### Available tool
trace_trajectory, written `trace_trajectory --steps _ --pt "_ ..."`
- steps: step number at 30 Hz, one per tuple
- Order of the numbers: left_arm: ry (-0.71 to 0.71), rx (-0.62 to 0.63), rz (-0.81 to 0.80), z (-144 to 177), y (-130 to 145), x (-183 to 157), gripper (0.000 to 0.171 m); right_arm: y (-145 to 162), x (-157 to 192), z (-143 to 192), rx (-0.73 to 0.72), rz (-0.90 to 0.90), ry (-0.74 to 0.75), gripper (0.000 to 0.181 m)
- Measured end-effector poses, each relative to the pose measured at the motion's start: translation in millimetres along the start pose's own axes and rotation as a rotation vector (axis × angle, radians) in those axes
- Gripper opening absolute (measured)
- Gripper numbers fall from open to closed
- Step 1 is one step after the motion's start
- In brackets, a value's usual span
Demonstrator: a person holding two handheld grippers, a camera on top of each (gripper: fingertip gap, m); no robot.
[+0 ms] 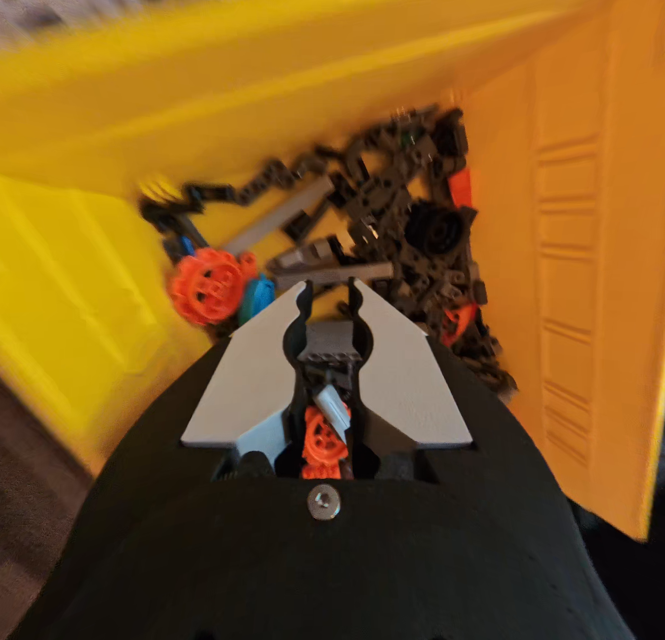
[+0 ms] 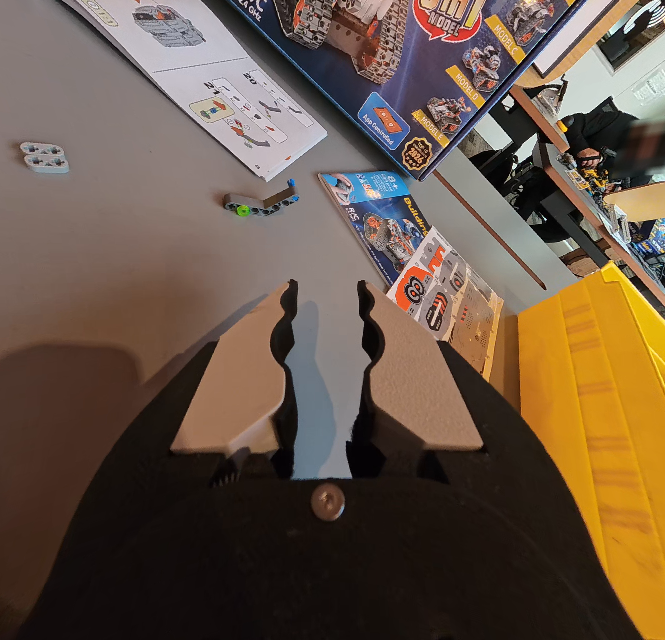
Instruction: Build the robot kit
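My left tool (image 1: 329,288) clenched dark brick piece (image 1: 329,338) above yellow bin (image 1: 252,93), over parts heap (image 1: 414,226). My right tool (image 2: 327,291) released, empty, above grey worktop (image 2: 126,262).

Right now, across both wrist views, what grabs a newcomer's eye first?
In the left wrist view, the bright yellow plastic bin fills the frame, with a dark heap of grey and black building-toy parts and an orange spoked wheel in its corner; the left gripper pinches a dark grey block. In the right wrist view, the open right gripper hangs over a grey tabletop below a dark blue toy box.
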State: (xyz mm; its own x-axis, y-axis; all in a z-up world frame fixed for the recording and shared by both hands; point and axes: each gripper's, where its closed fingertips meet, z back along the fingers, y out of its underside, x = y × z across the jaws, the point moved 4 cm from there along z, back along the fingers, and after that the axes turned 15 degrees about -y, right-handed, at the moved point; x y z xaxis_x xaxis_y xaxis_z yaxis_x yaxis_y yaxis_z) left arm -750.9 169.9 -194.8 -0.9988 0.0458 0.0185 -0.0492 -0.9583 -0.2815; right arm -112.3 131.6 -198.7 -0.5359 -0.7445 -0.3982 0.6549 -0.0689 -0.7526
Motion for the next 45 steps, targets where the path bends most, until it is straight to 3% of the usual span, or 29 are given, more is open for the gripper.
trace_trajectory --steps 4,6,11,13,14,17,19,22,27,31,39,41,43,45 --pt "-0.212 -0.154 -0.021 -1 -27 15 0.047 0 1 0 0.001 0.005 -0.003 0.034" --pt "-0.269 -0.120 -0.034 -12 -28 18 0.068 -1 1 0 0.000 0.009 -0.003 0.034" --pt "-0.299 -0.036 -0.046 -35 -24 14 0.093 -1 1 0 -0.003 0.010 -0.005 0.034" --pt "-0.272 -0.044 -0.035 -35 -25 10 0.083 -1 2 1 -0.005 0.012 -0.003 0.034" --pt "-0.216 -0.056 -0.027 -34 -25 3 0.063 -2 2 1 -0.005 0.012 -0.003 0.034" --pt "-0.065 -0.087 -0.006 -30 -29 -12 0.056 -2 1 1 -0.008 0.012 -0.002 0.034" --pt "0.073 -0.096 0.005 -24 -31 -24 0.039 -2 1 1 -0.010 0.012 -0.001 0.034" --pt "0.018 -0.139 0.093 -13 -34 -6 0.045 -2 2 1 -0.009 0.013 -0.001 0.034" --pt "-0.175 0.021 0.246 1 -7 20 0.049 -1 2 0 0.002 0.016 -0.006 0.034" --pt "-0.276 0.067 0.281 8 0 22 0.072 -1 3 0 0.004 0.019 -0.008 0.034" --pt "-0.236 0.123 0.280 -2 4 11 0.091 -1 4 0 0.006 0.022 -0.012 0.034" --pt "-0.163 0.111 0.282 -4 -1 3 0.087 -1 3 0 0.006 0.021 -0.011 0.034" --pt "-0.118 0.014 0.274 0 -16 -3 0.069 -1 3 0 0.006 0.020 -0.012 0.034" --pt "-0.133 -0.045 0.260 1 -26 -2 0.070 0 4 0 0.007 0.021 -0.012 0.034"
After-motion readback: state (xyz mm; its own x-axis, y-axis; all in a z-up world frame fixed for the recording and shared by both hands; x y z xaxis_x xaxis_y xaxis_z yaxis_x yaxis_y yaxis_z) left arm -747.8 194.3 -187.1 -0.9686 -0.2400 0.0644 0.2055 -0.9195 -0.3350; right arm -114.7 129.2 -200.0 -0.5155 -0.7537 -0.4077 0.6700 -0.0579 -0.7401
